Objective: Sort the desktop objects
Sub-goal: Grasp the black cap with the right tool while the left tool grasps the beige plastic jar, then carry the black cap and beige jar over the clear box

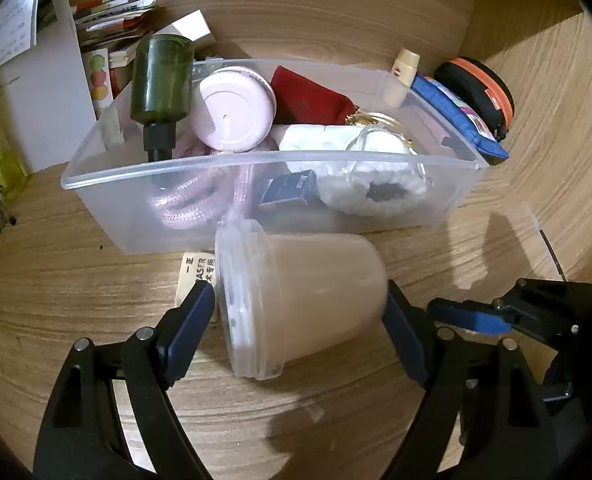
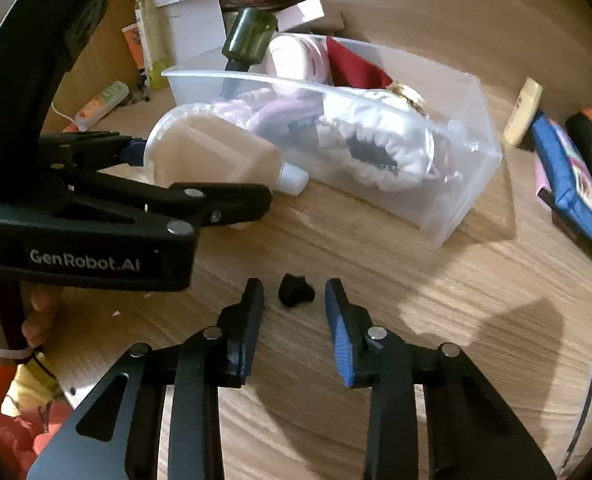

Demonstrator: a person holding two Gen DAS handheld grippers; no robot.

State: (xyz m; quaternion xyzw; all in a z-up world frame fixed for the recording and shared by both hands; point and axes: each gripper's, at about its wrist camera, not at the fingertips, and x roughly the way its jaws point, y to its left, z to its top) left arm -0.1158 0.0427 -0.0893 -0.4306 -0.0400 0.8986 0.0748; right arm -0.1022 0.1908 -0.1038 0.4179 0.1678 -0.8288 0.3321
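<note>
A clear plastic bin (image 1: 376, 156) (image 2: 472, 184) on the wooden desk holds a dark green bottle (image 1: 161, 76), a pink round lid (image 1: 231, 108), a red cloth (image 1: 308, 98), pink cord and a white scrunchie (image 1: 376, 184). My left gripper (image 1: 300, 308) is shut on a translucent lidded cup (image 1: 308, 296) (image 2: 211, 156), held sideways in front of the bin. My right gripper (image 2: 293, 308) is open, its fingers either side of a small black lump (image 2: 295, 290) on the desk.
Right of the bin lie a cream tube (image 2: 522, 112), a blue pouch (image 2: 568, 184) and a black-and-orange case (image 1: 480, 92). Papers and packets (image 1: 107, 20) pile up behind the bin at left. A paper label (image 1: 197, 276) lies under the cup.
</note>
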